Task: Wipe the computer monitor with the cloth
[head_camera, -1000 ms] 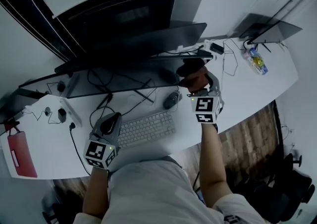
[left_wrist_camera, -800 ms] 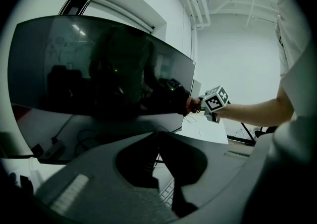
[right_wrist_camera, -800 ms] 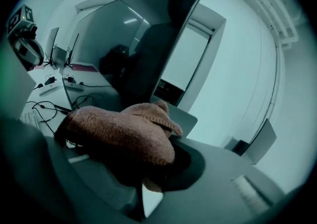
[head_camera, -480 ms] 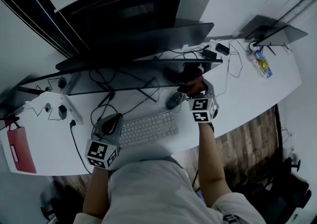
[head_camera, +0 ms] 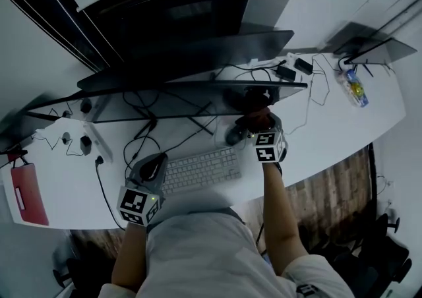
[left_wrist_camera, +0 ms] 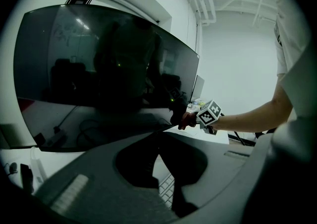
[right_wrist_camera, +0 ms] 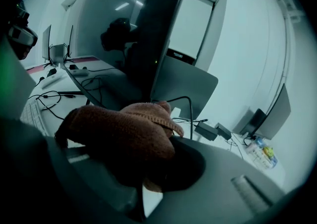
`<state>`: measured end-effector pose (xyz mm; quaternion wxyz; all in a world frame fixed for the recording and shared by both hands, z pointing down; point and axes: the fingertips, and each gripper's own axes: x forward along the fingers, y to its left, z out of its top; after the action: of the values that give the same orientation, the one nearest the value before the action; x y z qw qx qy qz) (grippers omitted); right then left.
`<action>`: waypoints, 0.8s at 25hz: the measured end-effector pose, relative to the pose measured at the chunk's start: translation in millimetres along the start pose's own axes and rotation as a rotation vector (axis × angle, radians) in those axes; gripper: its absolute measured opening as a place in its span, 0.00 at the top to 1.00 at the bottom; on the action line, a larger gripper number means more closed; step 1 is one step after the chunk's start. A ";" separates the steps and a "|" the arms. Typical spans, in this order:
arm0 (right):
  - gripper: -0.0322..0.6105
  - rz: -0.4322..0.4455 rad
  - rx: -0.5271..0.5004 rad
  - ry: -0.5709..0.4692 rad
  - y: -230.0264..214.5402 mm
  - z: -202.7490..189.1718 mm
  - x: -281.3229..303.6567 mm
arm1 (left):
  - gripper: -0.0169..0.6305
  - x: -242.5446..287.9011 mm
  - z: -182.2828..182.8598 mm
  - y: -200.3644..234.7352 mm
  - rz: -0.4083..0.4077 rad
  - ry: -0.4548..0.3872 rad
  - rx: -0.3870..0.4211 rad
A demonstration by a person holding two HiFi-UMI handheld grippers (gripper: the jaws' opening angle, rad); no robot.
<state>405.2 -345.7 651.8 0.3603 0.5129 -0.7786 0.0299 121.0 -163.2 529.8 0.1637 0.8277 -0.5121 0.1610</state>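
Note:
The wide curved monitor (head_camera: pixel 165 102) stands across the desk, its screen dark and reflective (left_wrist_camera: pixel 99 74). My right gripper (head_camera: pixel 258 124) is shut on a bunched brown cloth (head_camera: pixel 257 117), held at the screen's lower right part. In the right gripper view the cloth (right_wrist_camera: pixel 119 139) fills the space between the jaws, with the monitor's edge (right_wrist_camera: pixel 168 44) right behind it. My left gripper (head_camera: pixel 146 166) hovers low over the desk by the keyboard's left end, jaws together and holding nothing.
A white keyboard (head_camera: pixel 201 168) and a dark mouse (head_camera: pixel 232 135) lie in front of the monitor. Cables and adapters (head_camera: pixel 293 67) trail behind it. A bottle (head_camera: pixel 355 89) and a second screen (head_camera: pixel 369 43) sit far right, a red case (head_camera: pixel 26 194) far left.
My right gripper has carried the cloth leftward along the lower part of the screen, away from its right end. The left gripper has stayed by the keyboard.

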 end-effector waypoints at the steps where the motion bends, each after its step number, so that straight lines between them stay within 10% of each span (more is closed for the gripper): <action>1: 0.89 0.003 0.003 0.009 2.0 -3.5 2.2 | 0.96 0.2 -0.8 -0.1 0.000 0.002 -0.001; 20: 0.89 0.190 0.406 0.079 54.7 -21.2 20.1 | 0.96 -20.6 -21.7 14.1 0.046 0.012 -0.047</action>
<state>367.2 -326.7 697.0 0.2752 0.4980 -0.7866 0.2398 97.4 -143.4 541.8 0.1824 0.8106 -0.5338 0.1574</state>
